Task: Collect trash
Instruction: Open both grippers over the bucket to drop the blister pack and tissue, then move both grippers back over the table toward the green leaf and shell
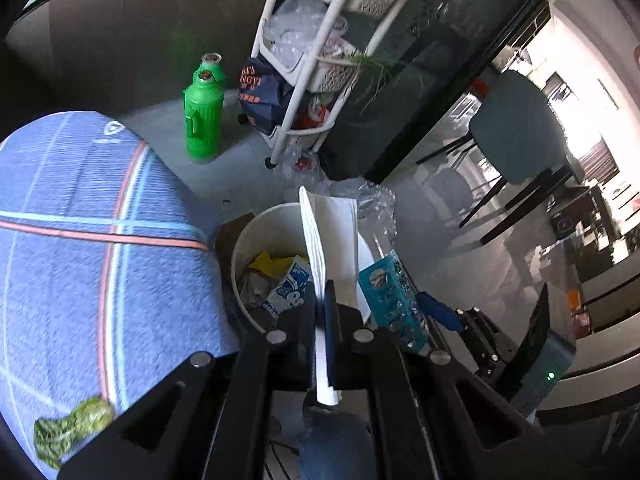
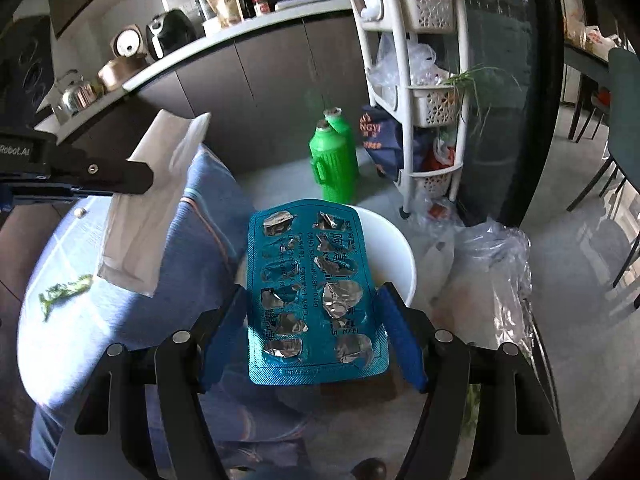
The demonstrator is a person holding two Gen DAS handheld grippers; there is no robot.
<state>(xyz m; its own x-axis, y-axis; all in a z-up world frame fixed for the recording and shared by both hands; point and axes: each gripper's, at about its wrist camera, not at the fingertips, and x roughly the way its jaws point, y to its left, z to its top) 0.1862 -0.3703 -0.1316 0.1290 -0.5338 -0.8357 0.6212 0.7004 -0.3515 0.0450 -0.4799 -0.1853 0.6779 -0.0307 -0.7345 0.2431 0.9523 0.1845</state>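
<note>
My left gripper (image 1: 323,292) is shut on a folded white paper napkin (image 1: 332,248) and holds it over the white trash bin (image 1: 248,236), which has a milk carton (image 1: 290,292) and yellow wrappers inside. My right gripper (image 2: 314,300) is shut on an empty teal blister pack (image 2: 316,292), held above the bin's rim (image 2: 394,248). The pack also shows in the left wrist view (image 1: 394,300), just right of the bin. The napkin (image 2: 148,216) and the left gripper show at the left of the right wrist view.
A table with a blue plaid cloth (image 1: 80,240) stands left of the bin, with green leafy scraps (image 1: 72,428) on it. Two green bottles (image 1: 203,120), a white basket cart (image 1: 316,60), clear plastic bags (image 2: 496,264) and a dark chair (image 1: 516,128) stand around.
</note>
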